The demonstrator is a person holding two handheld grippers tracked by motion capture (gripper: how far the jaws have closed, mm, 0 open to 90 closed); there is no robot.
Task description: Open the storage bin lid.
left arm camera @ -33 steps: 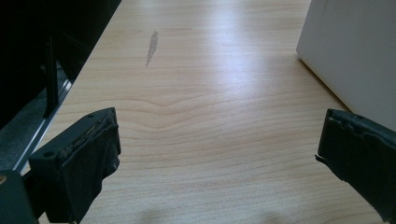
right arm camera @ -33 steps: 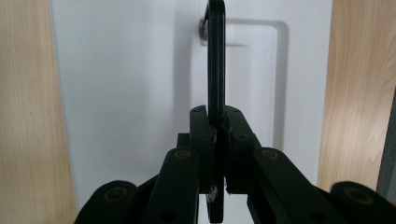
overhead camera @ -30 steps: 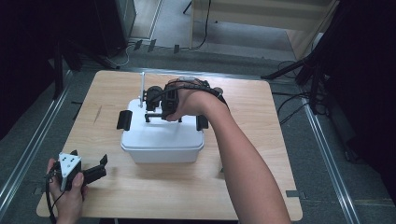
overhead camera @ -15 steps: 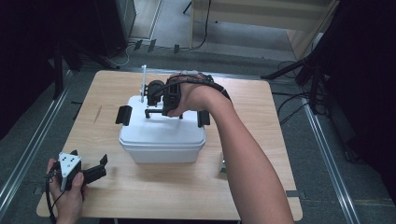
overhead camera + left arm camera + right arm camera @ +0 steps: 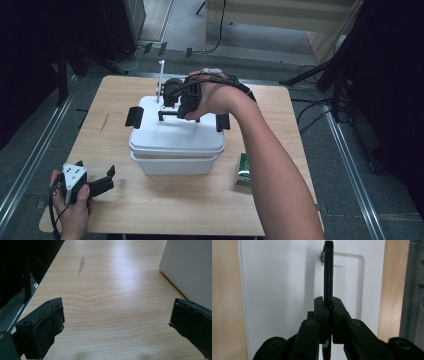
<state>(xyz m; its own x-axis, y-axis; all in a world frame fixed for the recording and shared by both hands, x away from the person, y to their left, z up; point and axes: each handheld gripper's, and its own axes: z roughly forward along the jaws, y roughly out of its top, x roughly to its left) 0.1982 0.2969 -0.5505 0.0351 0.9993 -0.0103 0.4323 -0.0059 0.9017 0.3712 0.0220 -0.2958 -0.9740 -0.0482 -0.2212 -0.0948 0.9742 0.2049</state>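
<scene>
A white box (image 5: 172,165) stands mid-table. Its white lid (image 5: 175,134) hangs a little above the rim, with a black clip (image 5: 134,117) at each end. My right gripper (image 5: 186,114) comes down from above and is shut on the lid's black handle (image 5: 167,115). In the right gripper view the jaws (image 5: 328,307) pinch the thin handle bar (image 5: 328,270) over the lid (image 5: 282,290). My left gripper (image 5: 106,181) rests on the table at the front left, open and holding nothing. In the left gripper view its jaws (image 5: 116,322) stand wide beside the box wall (image 5: 190,267).
A small green packet (image 5: 244,171) lies on the table (image 5: 165,210) just right of the box, beside the right forearm. A grey smear (image 5: 81,264) marks the wood ahead of the left gripper. The table's left edge drops to a dark floor with metal rails.
The right hand has risen with the handle, and the lid has come up off the box. The left hand has stayed put.
</scene>
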